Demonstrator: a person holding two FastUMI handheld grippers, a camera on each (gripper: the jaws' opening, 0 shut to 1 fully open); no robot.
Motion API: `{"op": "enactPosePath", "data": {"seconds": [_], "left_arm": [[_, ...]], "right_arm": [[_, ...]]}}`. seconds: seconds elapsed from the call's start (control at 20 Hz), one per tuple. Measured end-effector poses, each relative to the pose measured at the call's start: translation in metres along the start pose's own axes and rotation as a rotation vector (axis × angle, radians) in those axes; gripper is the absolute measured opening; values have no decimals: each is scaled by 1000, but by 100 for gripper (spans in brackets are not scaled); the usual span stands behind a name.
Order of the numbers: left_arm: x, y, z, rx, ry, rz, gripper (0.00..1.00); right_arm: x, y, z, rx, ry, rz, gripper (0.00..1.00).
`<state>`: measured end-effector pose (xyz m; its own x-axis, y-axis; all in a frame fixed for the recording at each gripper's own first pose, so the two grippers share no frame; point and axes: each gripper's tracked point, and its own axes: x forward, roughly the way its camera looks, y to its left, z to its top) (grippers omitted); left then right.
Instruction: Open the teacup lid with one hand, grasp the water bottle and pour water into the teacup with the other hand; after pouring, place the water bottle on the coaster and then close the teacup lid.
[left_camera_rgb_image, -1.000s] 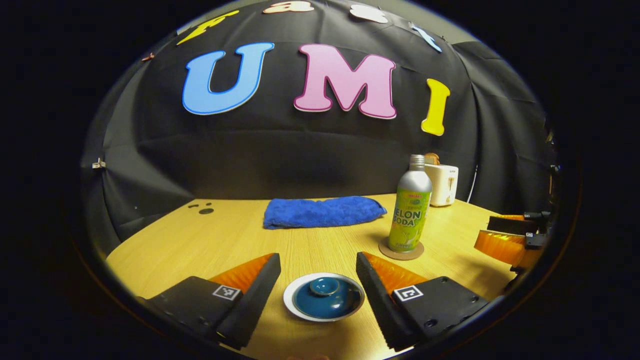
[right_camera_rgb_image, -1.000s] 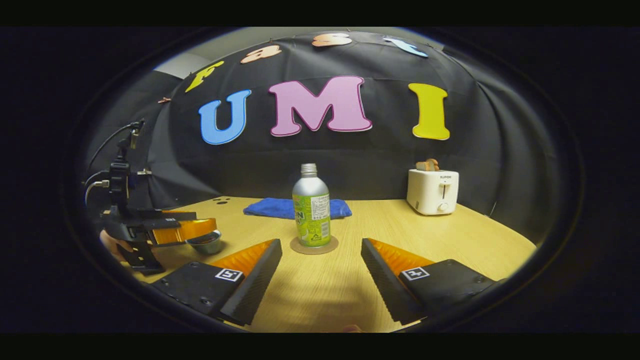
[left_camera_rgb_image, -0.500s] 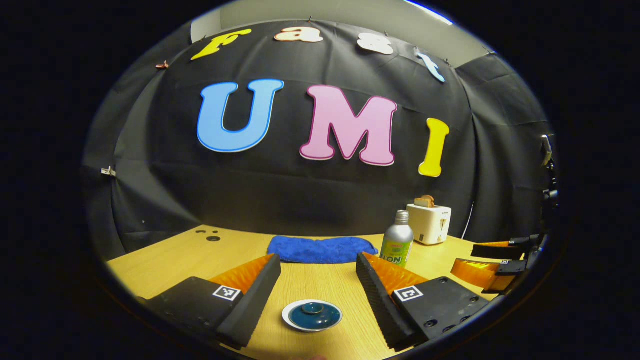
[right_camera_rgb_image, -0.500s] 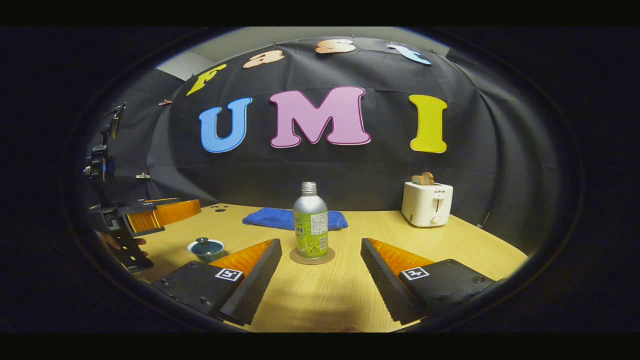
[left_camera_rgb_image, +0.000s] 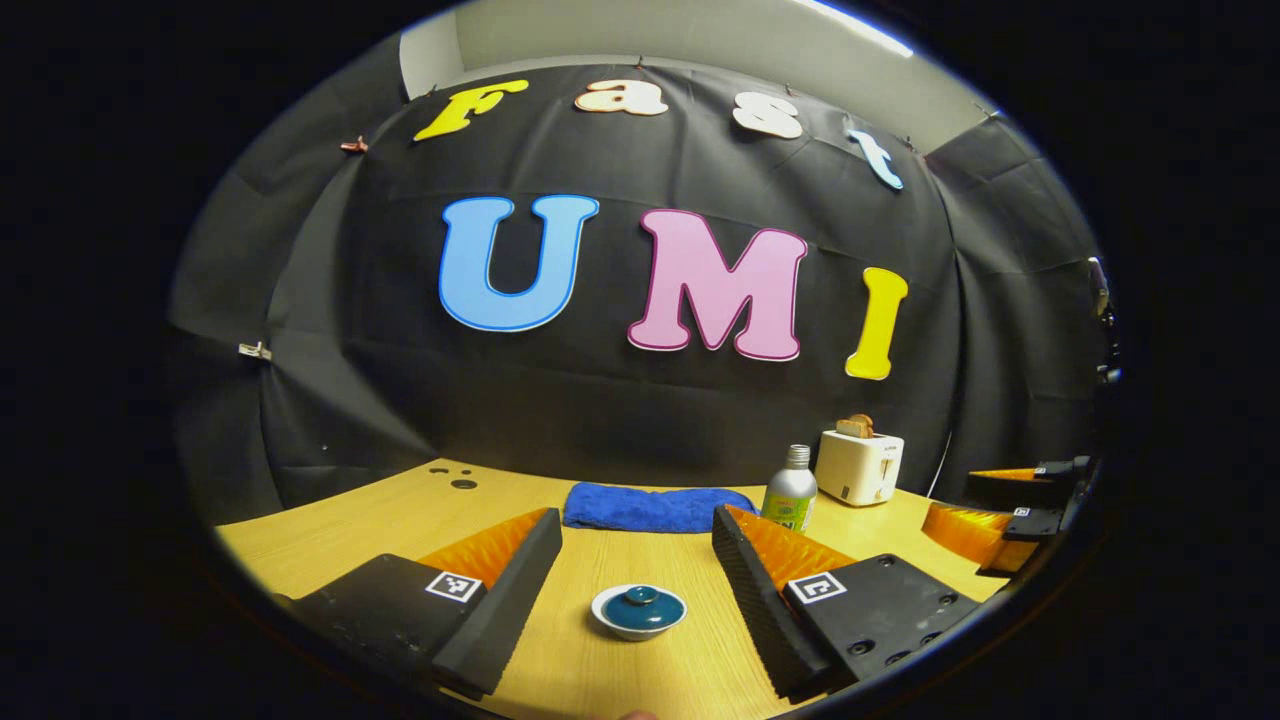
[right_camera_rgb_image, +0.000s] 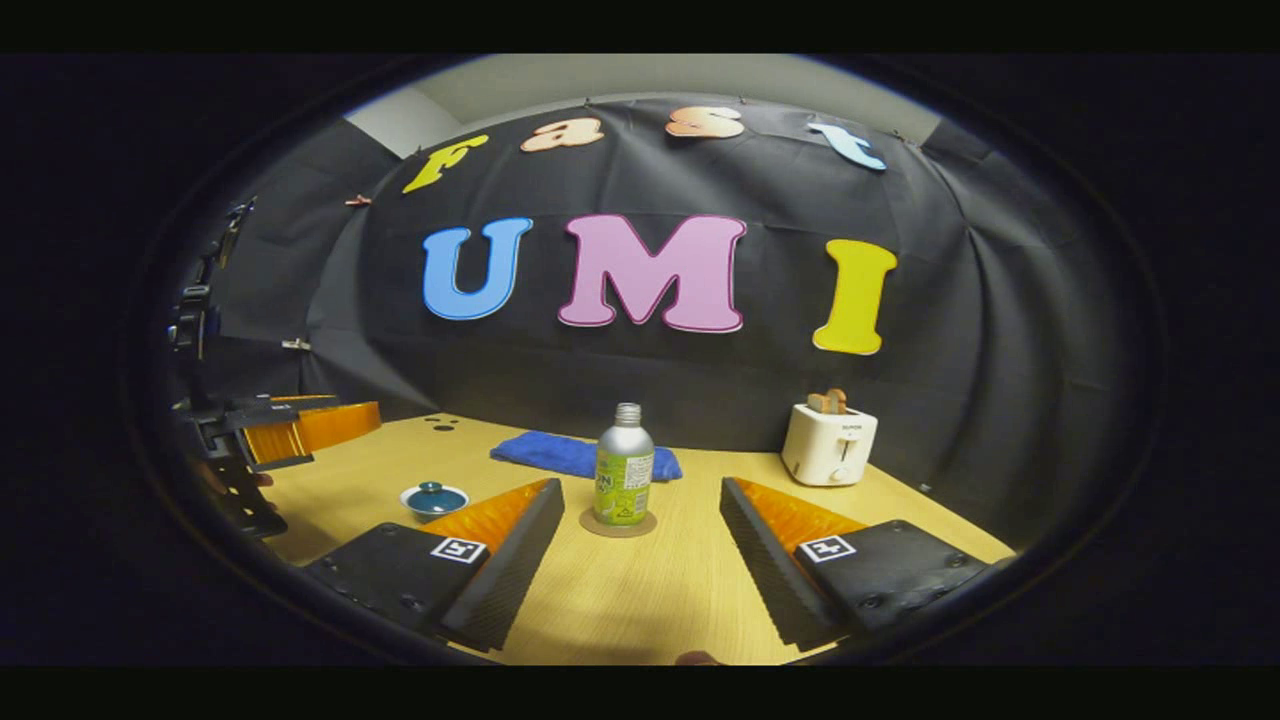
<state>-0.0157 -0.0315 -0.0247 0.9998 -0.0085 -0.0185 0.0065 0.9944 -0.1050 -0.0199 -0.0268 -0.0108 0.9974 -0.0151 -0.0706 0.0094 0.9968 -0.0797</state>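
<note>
Holding both grippers, left (left_camera_rgb_image: 637, 560) and right (right_camera_rgb_image: 640, 540), spread wide and empty, I see the lid (left_camera_rgb_image: 640, 603) on the teacup (left_camera_rgb_image: 637, 622) mid-desk, the water bottle (right_camera_rgb_image: 623, 466) upright on its coaster (right_camera_rgb_image: 618, 526); either task end fits.

Teacup (left_camera_rgb_image: 638, 612): sitting low on the wooden table, white-rimmed, with its dark teal knobbed lid (left_camera_rgb_image: 640, 606) lying closed on top.
Water bottle (right_camera_rgb_image: 624, 467): standing upright, silver with a green label, uncapped, resting on the coaster.
Coaster (right_camera_rgb_image: 618, 524): lying flat, round, brown, right of the teacup.

Wooden table (right_camera_rgb_image: 640, 590) carries teacup (left_camera_rgb_image: 638, 611), coaster (right_camera_rgb_image: 618, 525), towel (left_camera_rgb_image: 655, 506), toaster (right_camera_rgb_image: 829, 444).
</note>
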Motion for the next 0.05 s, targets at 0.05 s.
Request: {"op": "enactPosePath", "data": {"seconds": [0.05], "left_arm": [[-3, 2, -2, -6, 5, 6, 95]], "right_arm": [[-4, 0, 0, -1, -2, 1, 97]]}}
